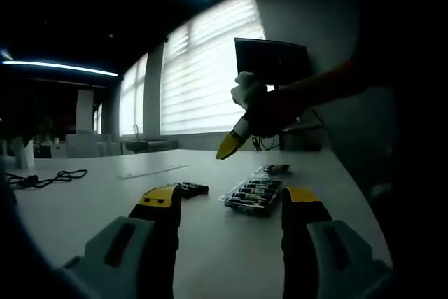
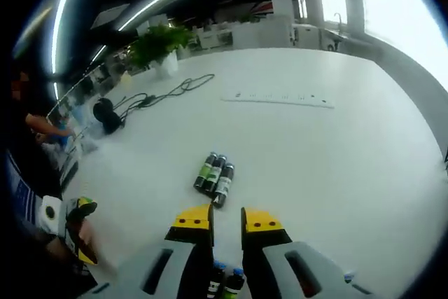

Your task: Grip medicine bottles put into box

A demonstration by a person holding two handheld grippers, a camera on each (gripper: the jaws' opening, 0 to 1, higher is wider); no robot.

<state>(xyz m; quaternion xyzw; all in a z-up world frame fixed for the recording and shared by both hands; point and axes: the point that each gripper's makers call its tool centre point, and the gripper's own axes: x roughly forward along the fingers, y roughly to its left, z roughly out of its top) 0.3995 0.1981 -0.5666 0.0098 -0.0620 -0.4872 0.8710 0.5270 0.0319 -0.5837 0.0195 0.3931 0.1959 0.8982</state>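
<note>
1. Right hand-held gripper (image 2: pixel 227 223) is hovering over the white tabletop (image 2: pixel 329 152) with its yellow-tipped jaws only a narrow gap apart and nothing between them. The three loose medicine bottles (image 2: pixel 215 176) are lying side by side, touching, just past the tips at about 12 o'clock, a hair toward 11

2. Their long axes are running nearly straight away from the jaws, so I'm guessing a grab means opening wider and straddling one bottle across its width, or rolling the wrist first

3. Left hand-held gripper (image 1: pixel 231 204) is sitting low with its jaws wide apart and empty. The clear tray-like box (image 1: pixel 253 196) with bottles already lined up in it is lying between its tips, toward 1 o'clock, and a small dark bunch of bottles (image 1: pixel 193 188) is resting near the left jaw at 11

4. The right one is looking like the nearer arm for the loose trio

5. The left gripper view is catching the other gripper raised above the box; the right gripper view is giving the top-down look at the trio, plus a couple of bottle caps (image 2: pixel 225 273) peeking out down by its own jaw bases
</note>
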